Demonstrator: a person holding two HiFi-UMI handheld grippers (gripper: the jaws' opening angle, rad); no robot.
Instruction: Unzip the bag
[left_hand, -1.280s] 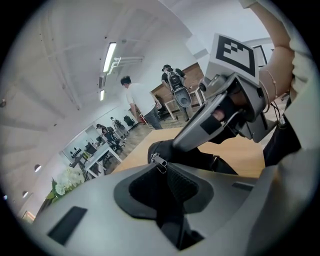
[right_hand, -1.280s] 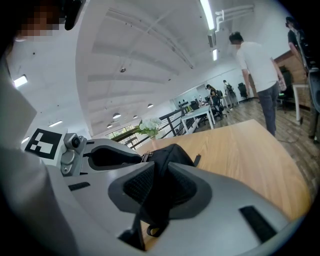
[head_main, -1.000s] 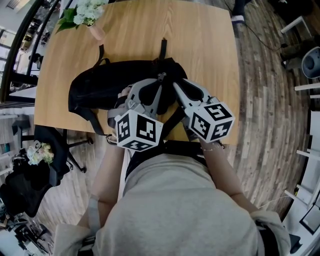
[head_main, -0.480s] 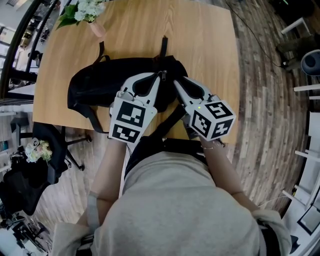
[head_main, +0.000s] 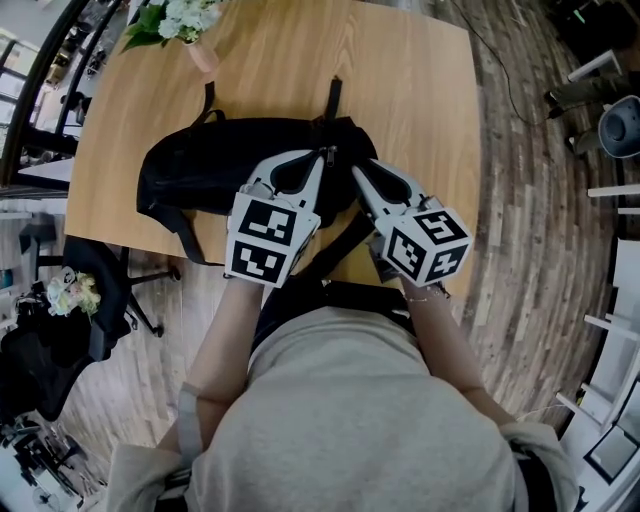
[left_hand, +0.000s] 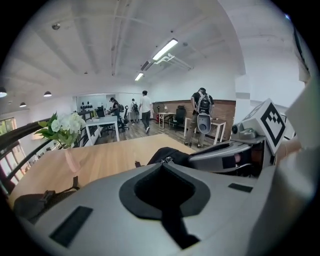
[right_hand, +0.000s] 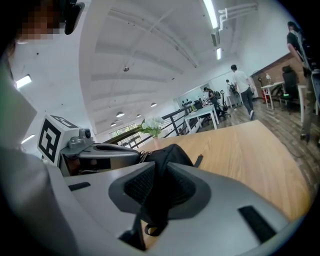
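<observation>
A black backpack (head_main: 200, 175) lies flat on the wooden table (head_main: 400, 90), its straps trailing toward me. My left gripper (head_main: 325, 155) reaches over the bag's top right part. Its jaws are shut, and the small metal zipper pull (left_hand: 167, 159) sits right at their tips. My right gripper (head_main: 357, 168) is beside it, to the right. In the right gripper view its jaws (right_hand: 156, 167) are closing on a fold of the bag's black fabric (right_hand: 167, 155), with a thin strap loop hanging below. The two grippers' tips are almost touching.
A vase of white flowers (head_main: 185, 25) stands at the table's far left corner. The bag lies close to the table's near edge, where I stand. An office chair (head_main: 100, 290) is on the floor to the left. Several people (left_hand: 202, 115) stand far off in the room.
My left gripper has moved forward onto the bag's top and its jaws have shut at the zipper pull. The right gripper has stayed in place on the fabric.
</observation>
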